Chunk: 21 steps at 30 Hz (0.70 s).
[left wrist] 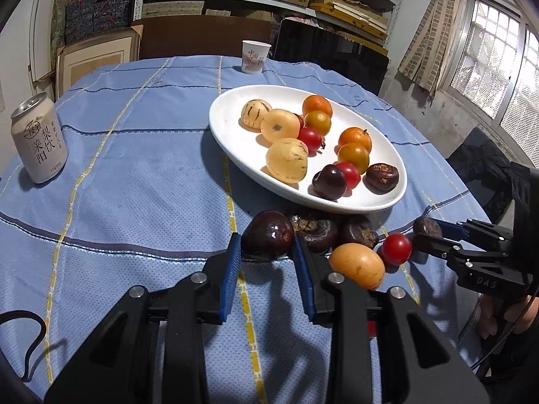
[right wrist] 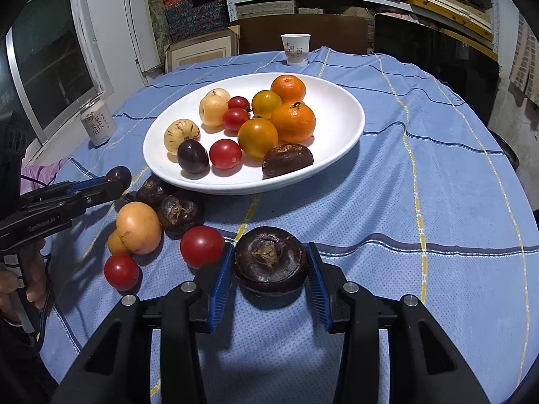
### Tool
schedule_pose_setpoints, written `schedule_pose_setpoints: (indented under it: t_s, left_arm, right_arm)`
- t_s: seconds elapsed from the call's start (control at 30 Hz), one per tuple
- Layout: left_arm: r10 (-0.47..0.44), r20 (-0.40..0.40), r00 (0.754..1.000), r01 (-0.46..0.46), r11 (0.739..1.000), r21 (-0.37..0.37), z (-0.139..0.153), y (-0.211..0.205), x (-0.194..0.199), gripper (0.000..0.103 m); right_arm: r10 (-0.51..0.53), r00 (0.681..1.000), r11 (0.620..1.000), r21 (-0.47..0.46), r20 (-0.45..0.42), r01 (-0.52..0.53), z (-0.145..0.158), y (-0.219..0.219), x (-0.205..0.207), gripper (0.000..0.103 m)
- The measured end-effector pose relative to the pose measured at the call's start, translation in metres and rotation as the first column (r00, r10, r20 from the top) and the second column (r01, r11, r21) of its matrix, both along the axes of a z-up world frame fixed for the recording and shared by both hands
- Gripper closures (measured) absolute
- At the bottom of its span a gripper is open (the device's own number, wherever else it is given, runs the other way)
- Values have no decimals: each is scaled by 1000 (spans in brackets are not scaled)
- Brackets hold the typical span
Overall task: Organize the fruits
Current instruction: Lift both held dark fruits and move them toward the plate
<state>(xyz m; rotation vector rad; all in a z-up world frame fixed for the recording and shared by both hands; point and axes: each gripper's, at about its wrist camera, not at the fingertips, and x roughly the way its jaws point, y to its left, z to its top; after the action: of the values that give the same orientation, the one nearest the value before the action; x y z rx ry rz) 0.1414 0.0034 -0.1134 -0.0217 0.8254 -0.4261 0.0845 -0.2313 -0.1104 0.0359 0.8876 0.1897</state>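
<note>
Both views are evenly and fairly brightly lit, sharp across the middle, with no motion blur. In the left wrist view daylight comes through the barred window [left wrist: 495,77], washed out almost to white. Shadows are soft and short — fruit casts dim patches on the white plate [right wrist: 343,124], and the gripper bodies darken the blue cloth [right wrist: 454,202] beneath them. Small highlights glint on the glossy fruit skins. Fisheye distortion bends the worktop edge and shelves — black vignetting fills the corners.
</note>
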Motion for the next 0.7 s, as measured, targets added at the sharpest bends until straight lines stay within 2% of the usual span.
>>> schedule_pose_setpoints:
  t_s: [0.5, 0.7]
  left_arm:
    - [15, 69, 997, -14, 1000, -11, 16, 6, -11, 72]
    - [-25, 103, 994, 22, 999, 27, 42, -9, 4, 72]
  right_arm:
    - [-18, 1000, 998, 67, 21, 17, 7, -16, -15, 60]
    - [-24, 996, 996, 85, 84, 17, 34, -27, -1, 60]
